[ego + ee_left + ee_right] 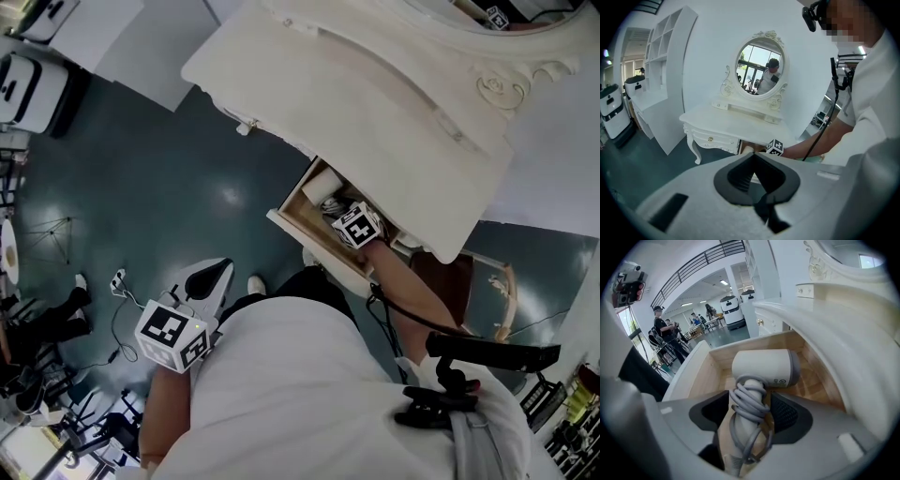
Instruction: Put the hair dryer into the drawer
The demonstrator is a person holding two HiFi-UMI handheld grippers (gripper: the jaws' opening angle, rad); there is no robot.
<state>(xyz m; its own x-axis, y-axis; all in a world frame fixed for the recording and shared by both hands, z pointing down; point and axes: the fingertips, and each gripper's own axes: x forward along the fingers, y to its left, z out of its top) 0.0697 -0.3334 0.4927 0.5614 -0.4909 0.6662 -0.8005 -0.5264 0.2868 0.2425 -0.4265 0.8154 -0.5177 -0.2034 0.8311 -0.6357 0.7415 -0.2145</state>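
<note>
**Right gripper** (749, 398), seen along its jaws. The two dark pads were clenched on the cord-wrapped handle of the hair dryer (765, 365), one pad pressed against each side of the grey cord (748, 404) coils. The handle's long axis was laid along the jaws, near to far. The white barrel was set across it at the far end, lying left to right, with the grey-capped end pointed right.

The dryer was held inside the open drawer (699, 376), with the barrel low over the wooden floor and near the far wall. Whether it rested on the wood could not be told. The drawer's left wall was seen just left of the jaws. The overhanging table top (825, 322) was curved across above and to the right, closing the space over the barrel. In the head view, the marker cube (356, 227) of this gripper was seen in the drawer mouth, beneath the edge of the top.

**Left gripper** (753, 158). The jaws were drawn together with nothing between them. The gripper was held low at the person's left side, well apart from the drawer, over the dark teal floor (169, 178).

**Surroundings.** An oval mirror (760, 70) was mounted on the dressing table (717, 117), and a white shelf unit (665, 61) was stood to its left. People (663, 331) and white machines (732, 303) were visible far behind the drawer.
</note>
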